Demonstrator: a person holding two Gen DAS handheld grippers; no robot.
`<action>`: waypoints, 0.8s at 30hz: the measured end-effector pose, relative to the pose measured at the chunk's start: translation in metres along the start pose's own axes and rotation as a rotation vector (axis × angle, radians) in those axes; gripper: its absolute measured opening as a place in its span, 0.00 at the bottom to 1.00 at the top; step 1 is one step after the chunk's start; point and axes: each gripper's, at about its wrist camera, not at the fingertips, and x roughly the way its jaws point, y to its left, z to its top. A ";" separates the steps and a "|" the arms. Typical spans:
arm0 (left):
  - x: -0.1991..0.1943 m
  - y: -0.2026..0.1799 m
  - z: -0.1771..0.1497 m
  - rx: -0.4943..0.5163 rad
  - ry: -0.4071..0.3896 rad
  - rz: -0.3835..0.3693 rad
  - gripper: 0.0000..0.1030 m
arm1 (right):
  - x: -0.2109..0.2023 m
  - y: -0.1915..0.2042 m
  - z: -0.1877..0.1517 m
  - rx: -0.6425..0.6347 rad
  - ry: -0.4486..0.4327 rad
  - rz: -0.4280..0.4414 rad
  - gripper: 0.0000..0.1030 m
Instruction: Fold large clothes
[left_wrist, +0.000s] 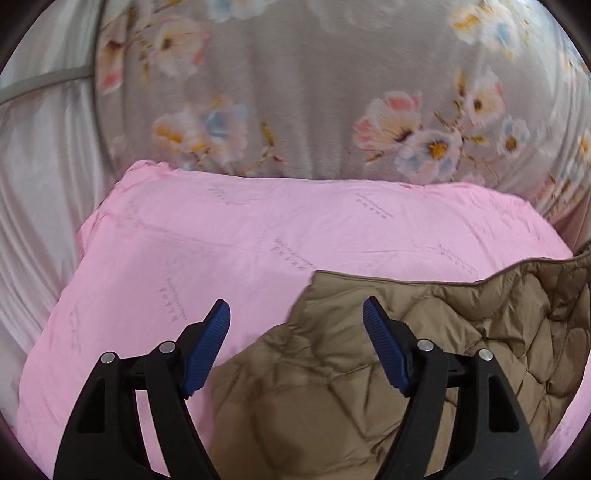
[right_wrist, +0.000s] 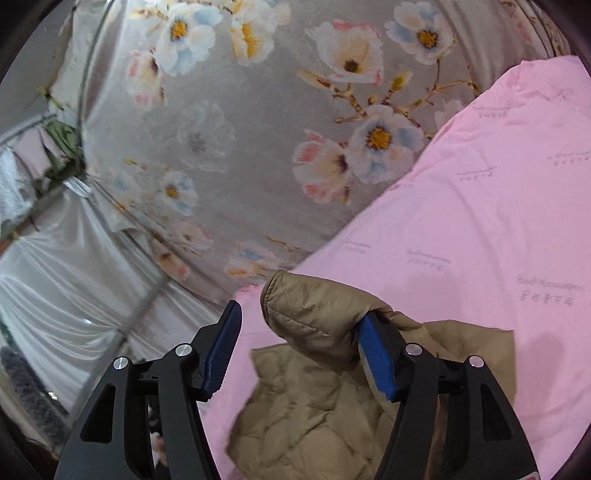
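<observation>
Left gripper (left_wrist: 296, 308) is spread wide, nothing betw. its blue pads (left_wrist: 207, 347). It hovers over the near-left corner of the jacket (left_wrist: 369, 369), a tan quilted piece lying on the pink sheet (left_wrist: 221, 236). Jacket's corner tip sits just below the gap, closer to the rt pad; most of the fabric runs off to the rt and toward the cam. Left pad is over bare pink. Can't tell if the pads touch the fabric.

Right gripper (right_wrist: 301, 321) also spread, not clamped on anything. A rolled, puffy fold of the jacket (right_wrist: 317, 317) — looks like a sleeve end — bulges up in the gap and presses against the rt pad (right_wrist: 376, 358), partly draping over its tip. Left pad stands apart from the fold, pink sheet (right_wrist: 480, 221) showing betw. them. More quilted jacket lies lower, near the cam.

Beyond the pink sheet in both views: grey floral bedspread (left_wrist: 295, 92), w/ pale satin cloth (right_wrist: 55, 277) off to the left.
</observation>
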 end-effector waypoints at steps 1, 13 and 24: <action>0.012 -0.005 0.001 -0.005 0.021 -0.012 0.70 | 0.014 0.000 0.000 -0.018 0.045 -0.064 0.64; 0.123 0.026 -0.044 -0.180 0.258 0.052 0.70 | 0.038 -0.030 -0.057 0.151 0.243 -0.103 0.64; 0.128 0.032 -0.049 -0.196 0.268 0.104 0.71 | 0.110 -0.004 -0.020 -0.287 0.194 -0.456 0.02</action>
